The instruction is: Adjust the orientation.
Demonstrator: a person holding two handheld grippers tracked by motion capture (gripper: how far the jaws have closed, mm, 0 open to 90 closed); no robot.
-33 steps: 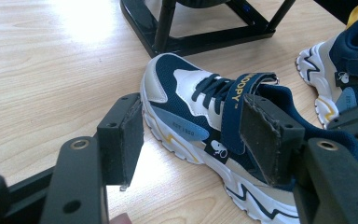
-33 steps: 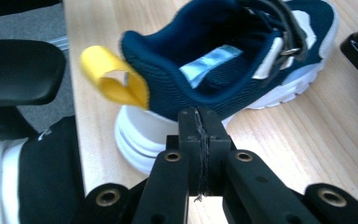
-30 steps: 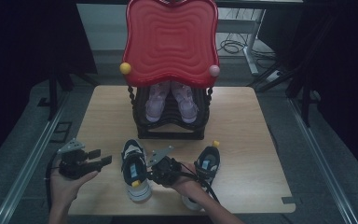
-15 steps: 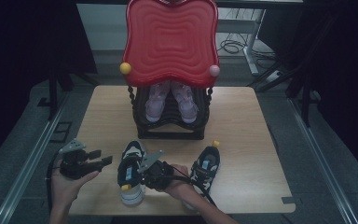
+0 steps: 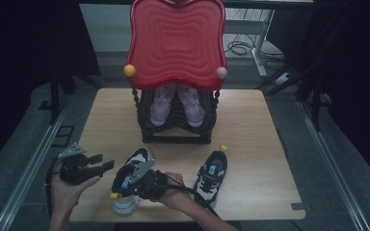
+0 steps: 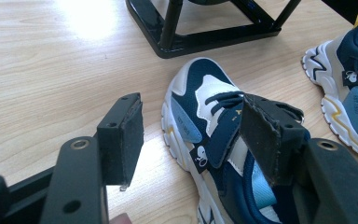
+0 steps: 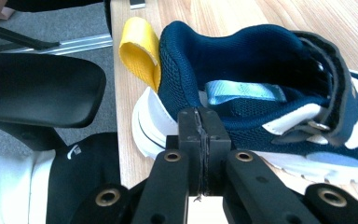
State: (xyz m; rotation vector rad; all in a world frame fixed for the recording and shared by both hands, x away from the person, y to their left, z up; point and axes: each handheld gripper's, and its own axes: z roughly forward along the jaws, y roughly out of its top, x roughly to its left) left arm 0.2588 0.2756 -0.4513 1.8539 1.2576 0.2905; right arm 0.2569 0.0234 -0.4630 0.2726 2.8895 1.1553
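A navy-and-white child's shoe (image 5: 136,159) lies near the table's front edge, its yellow heel tab (image 7: 142,51) toward the person. My right gripper (image 5: 135,186) is shut, its pads (image 7: 189,135) pressed together with nothing between them, right against the shoe's (image 7: 242,65) side by the heel. To the left, my left gripper (image 5: 101,163) is held open at the table's edge; in its own view the left gripper (image 6: 196,135) has the same shoe (image 6: 200,107) just beyond its pads, untouched. The matching shoe (image 5: 213,172) sits to the right, also seen as the second shoe (image 6: 349,93).
A black shoe rack (image 5: 176,137) with a red wavy top (image 5: 176,43) stands mid-table, holding a pair of pink shoes (image 5: 156,106); its base (image 6: 205,37) lies beyond the navy shoes. A dark padded object (image 7: 37,88) sits off the table's front edge.
My right gripper has slid left along the front of the table, and the near shoe has shifted and turned left with it. The left gripper and the other shoe have stayed put.
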